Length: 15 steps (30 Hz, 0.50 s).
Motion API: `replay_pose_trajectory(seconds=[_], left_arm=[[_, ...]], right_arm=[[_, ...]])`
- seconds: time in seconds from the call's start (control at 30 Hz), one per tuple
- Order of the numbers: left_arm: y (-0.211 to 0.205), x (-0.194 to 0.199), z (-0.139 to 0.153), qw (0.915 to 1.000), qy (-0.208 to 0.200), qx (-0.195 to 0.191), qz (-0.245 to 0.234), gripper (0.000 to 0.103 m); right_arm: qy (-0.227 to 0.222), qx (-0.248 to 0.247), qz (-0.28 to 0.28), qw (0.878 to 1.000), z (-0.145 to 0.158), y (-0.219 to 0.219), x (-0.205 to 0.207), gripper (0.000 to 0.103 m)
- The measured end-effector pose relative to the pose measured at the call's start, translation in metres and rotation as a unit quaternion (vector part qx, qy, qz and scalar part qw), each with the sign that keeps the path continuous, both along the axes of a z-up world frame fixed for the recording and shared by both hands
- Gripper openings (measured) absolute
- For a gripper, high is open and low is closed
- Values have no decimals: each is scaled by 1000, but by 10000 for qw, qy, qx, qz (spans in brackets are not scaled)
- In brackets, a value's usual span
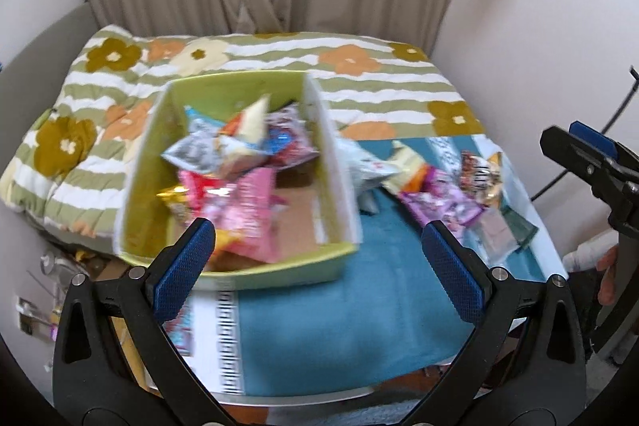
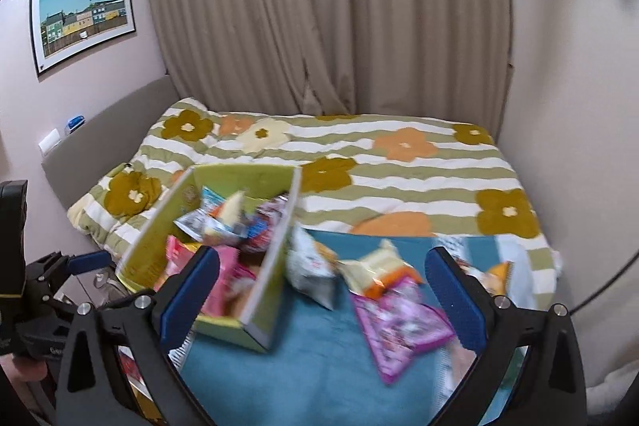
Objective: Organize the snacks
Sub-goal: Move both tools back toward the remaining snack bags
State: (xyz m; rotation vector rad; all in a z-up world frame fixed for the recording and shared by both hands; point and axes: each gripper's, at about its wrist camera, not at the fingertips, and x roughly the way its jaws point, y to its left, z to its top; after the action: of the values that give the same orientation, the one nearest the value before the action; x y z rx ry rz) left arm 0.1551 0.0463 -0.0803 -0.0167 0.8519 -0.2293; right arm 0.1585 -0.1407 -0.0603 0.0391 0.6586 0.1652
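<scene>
A: Our left gripper was spread wide with nothing between its blue pads, hovering just above the near edge of the green box. Our right gripper was equally released and empty, hanging over the teal mat.

B: And where were the snacks themselves?

A: We had them in two groups. A heap of packets lay inside the box: a pink packet nearest us, a silvery one behind it, and a red and blue one toward the back. The rest lay loose on the mat to the right of the box.

B: Which ones were loose?

A: We could pick out a white packet touching the box's outer wall, a cream and orange packet just beside it, a purple packet nearer us, and a few more at the mat's far right corner. Both views were blurred, so we couldn't read any labels.

B: So how far along did we judge it?

A: Roughly halfway, we thought. The box looked well filled but part of its cardboard floor was bare, so there was room. What was left, by our reckoning, was gathering the loose packets into it, and neither gripper held one at that point.
</scene>
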Motion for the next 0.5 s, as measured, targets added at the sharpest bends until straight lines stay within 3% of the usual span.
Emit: replay_pose_trajectory(seconds=[0.2, 0.37, 0.5], left_arm=[[-62, -12, -6, 9998, -71, -103, -185, 103], [-104, -11, -21, 9992, 46, -333, -208, 103], [-132, 3, -44, 9977, 398, -477, -263, 103]], right_arm=[[239, -362, -300, 9986, -5, -65, -25, 103], [253, -252, -438, 9984, -11, -116, -35, 103], [316, -224, -532, 9978, -21, -146, -31, 103]])
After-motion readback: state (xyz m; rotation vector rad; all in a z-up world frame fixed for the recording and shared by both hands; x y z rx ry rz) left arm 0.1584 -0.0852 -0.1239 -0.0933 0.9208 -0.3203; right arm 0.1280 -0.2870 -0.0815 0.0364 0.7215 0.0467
